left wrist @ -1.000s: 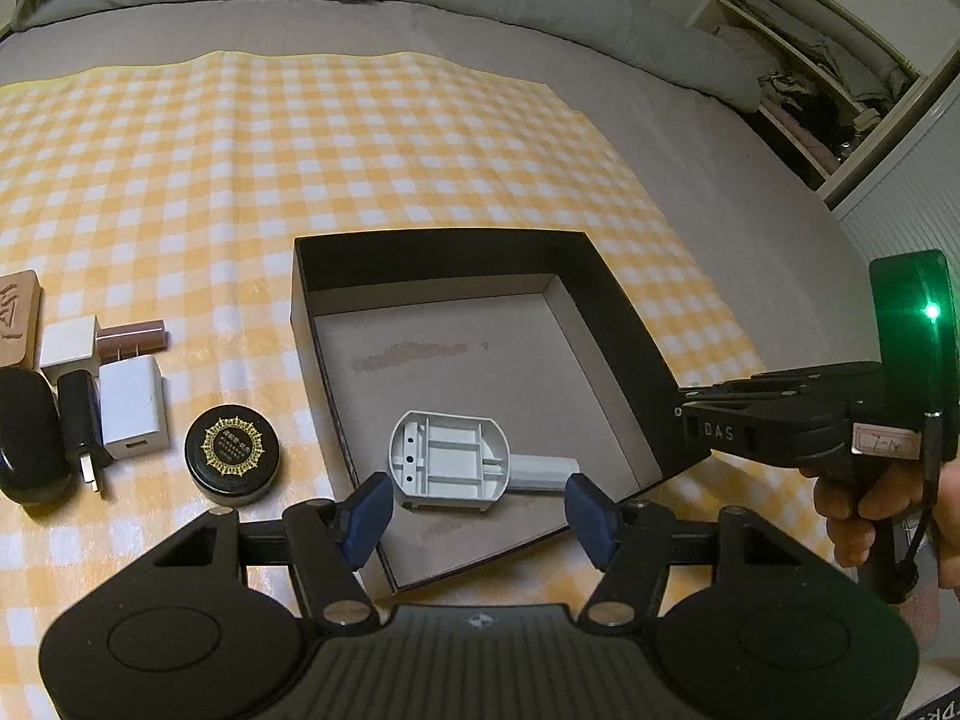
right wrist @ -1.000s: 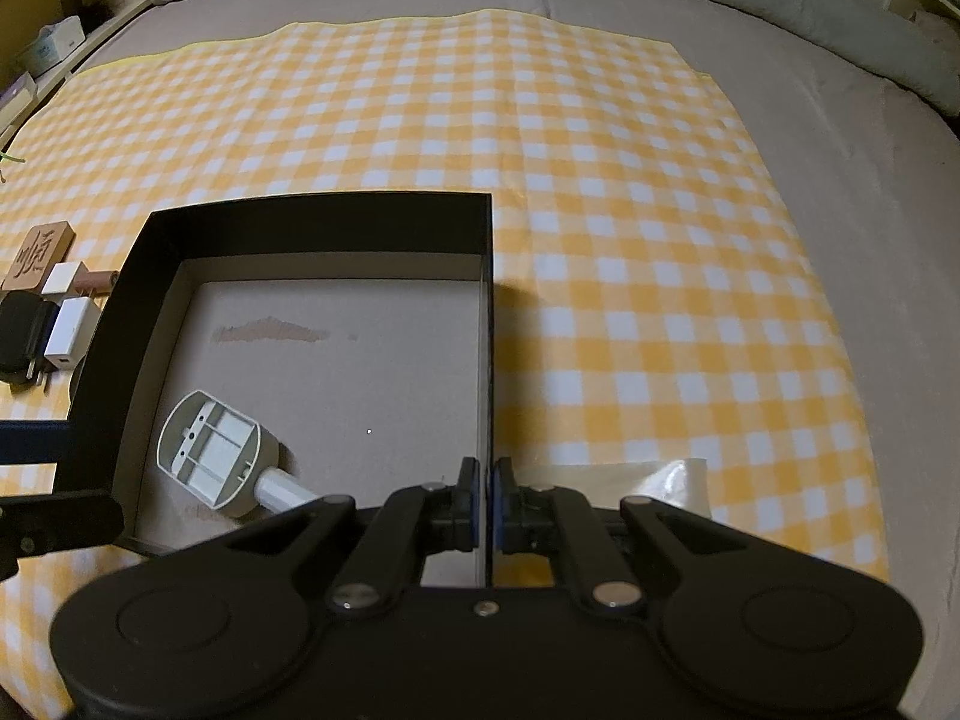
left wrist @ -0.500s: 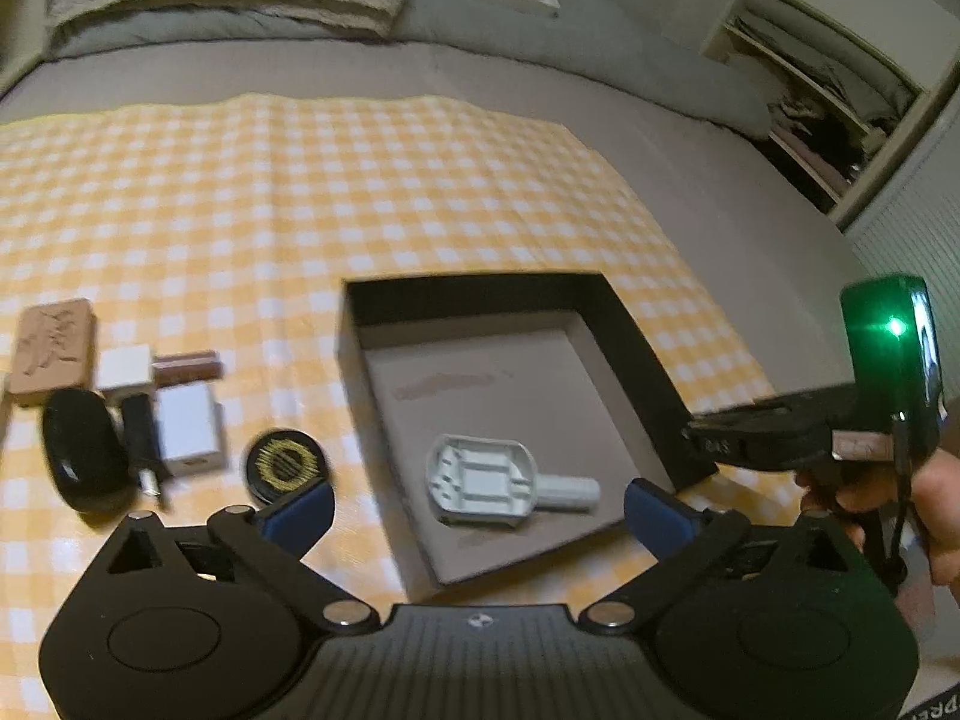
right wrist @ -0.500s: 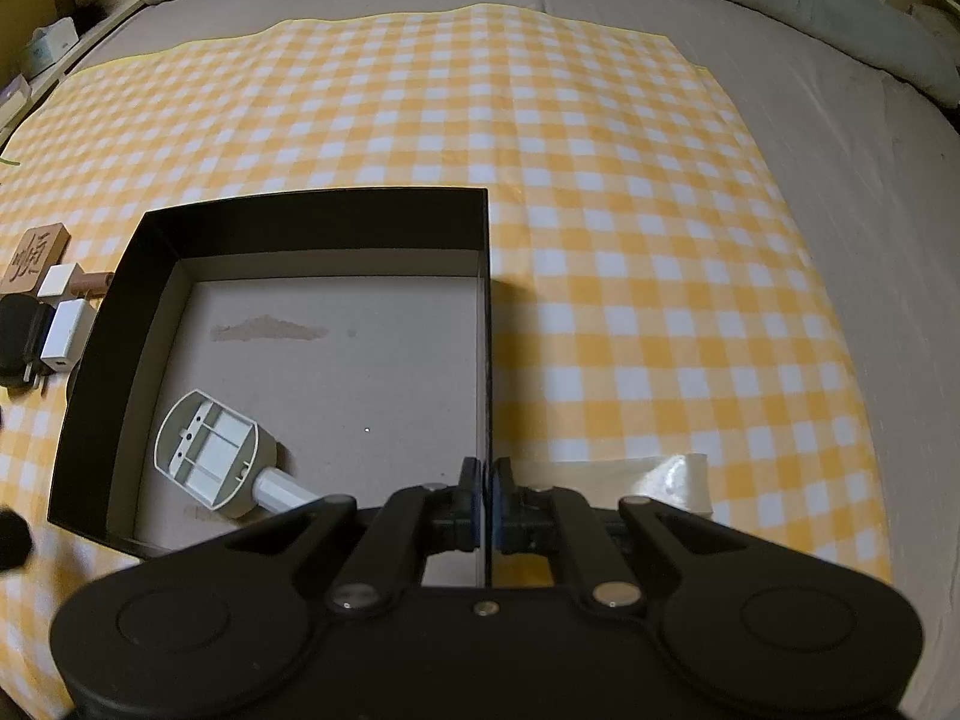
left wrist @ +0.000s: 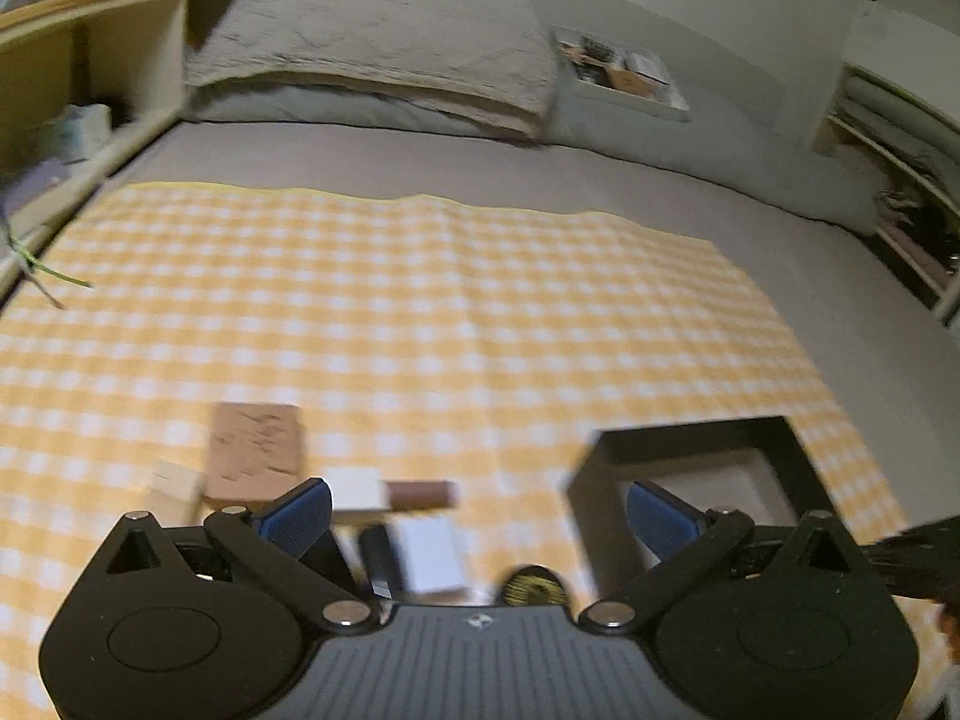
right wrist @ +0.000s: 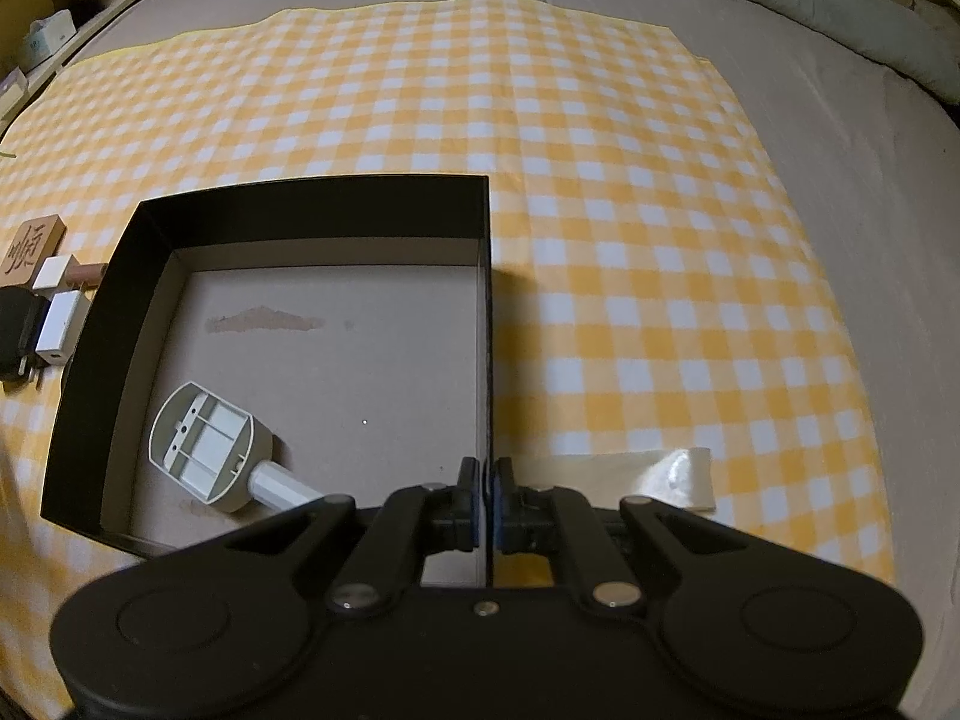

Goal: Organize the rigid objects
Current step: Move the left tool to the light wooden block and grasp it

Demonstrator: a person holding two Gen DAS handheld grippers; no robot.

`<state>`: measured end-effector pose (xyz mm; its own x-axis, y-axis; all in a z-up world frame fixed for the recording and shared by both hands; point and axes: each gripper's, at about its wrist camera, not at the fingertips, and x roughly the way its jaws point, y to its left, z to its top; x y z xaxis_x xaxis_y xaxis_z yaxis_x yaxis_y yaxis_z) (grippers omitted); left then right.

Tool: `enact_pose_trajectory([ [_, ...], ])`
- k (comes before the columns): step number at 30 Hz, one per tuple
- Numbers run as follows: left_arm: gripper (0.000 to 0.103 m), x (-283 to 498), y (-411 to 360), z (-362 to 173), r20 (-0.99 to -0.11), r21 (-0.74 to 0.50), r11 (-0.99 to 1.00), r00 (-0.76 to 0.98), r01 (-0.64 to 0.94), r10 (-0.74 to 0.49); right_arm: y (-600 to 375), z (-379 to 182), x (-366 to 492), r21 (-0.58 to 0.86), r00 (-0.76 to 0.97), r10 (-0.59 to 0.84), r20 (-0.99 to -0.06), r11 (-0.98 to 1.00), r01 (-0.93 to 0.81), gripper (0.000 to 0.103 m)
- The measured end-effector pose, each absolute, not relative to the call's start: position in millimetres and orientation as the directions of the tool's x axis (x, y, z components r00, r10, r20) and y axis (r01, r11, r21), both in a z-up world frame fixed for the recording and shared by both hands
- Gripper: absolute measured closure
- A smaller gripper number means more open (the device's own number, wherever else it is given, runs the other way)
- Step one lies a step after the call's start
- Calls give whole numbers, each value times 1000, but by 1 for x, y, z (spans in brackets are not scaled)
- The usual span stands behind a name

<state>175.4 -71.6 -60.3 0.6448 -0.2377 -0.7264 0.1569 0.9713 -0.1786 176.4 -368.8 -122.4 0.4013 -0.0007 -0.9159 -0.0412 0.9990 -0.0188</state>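
1. Right gripper is clamped on the near right wall of the black box, likely to steady it for loading.
2. Left gripper has fingers wide apart, nothing between them; it hangs over the loose items, probably picking the next.
3. White bracket lies inside the box, near-left corner.
4. Chargers, round tin and wooden block wait on the checked cloth left of the box, blurred and partly hidden behind the left gripper.
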Motion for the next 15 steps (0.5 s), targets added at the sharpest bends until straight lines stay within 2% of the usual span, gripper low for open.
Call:
enact_pose_trajectory([
  [15,0,206,21,-90,-773,68,996,634,50,21,-369,-122,177,-17,400,0,-917,999,-39,98],
])
